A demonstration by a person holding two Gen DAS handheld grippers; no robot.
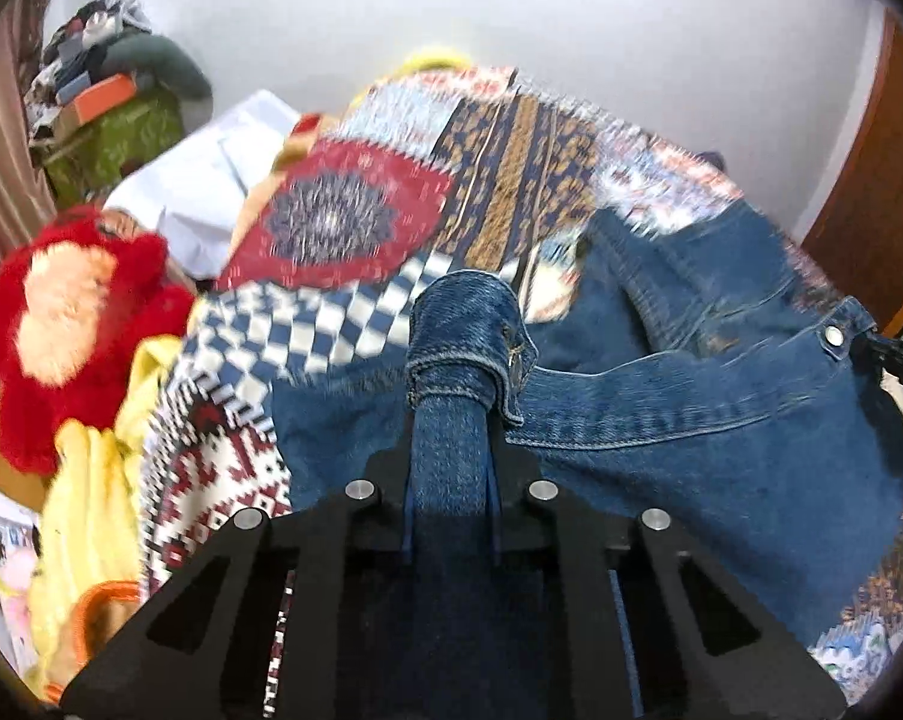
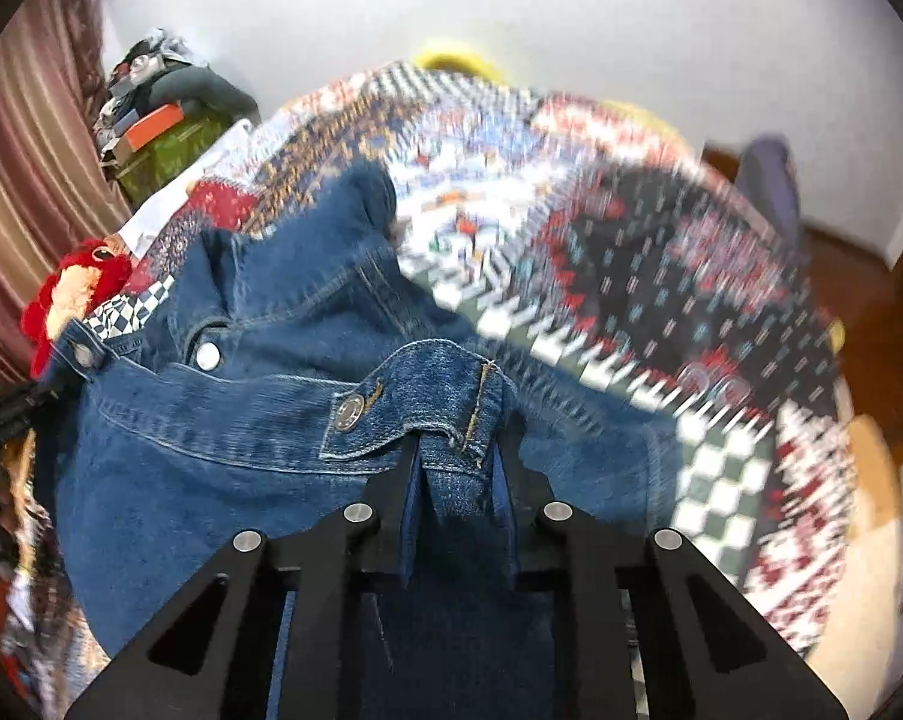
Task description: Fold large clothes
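Left wrist view: your left gripper point(image 1: 448, 438) is clamped on a bunched fold of the denim jacket point(image 1: 709, 408), the cloth pinched between its two fingers.
Right wrist view: your right gripper point(image 2: 458, 468) is closed on the jacket's buttoned hem band, a metal snap button point(image 2: 349, 406) just left of the grip.
Jacket look: blue denim, heavy orange-tan stitching, silver snaps, crumpled, not flat.
Jacket place: it stretches between your two grippers, over the patterned bedspread point(image 1: 499, 180); whether it touches the spread you cannot tell.
Bedspread: patchwork of red, navy, tan and checkerboard panels, blurred in both views.
Left of you: a red plush toy point(image 1: 73, 312) and a yellow garment point(image 1: 91, 516) lie at the bed's edge, beside the jacket.
Farther back: white folded cloth point(image 1: 211, 180), then a green box point(image 1: 115, 138) heaped with clutter by the striped curtain point(image 2: 25, 156).
Right side: a wooden door point(image 1: 877, 180) against the white wall.
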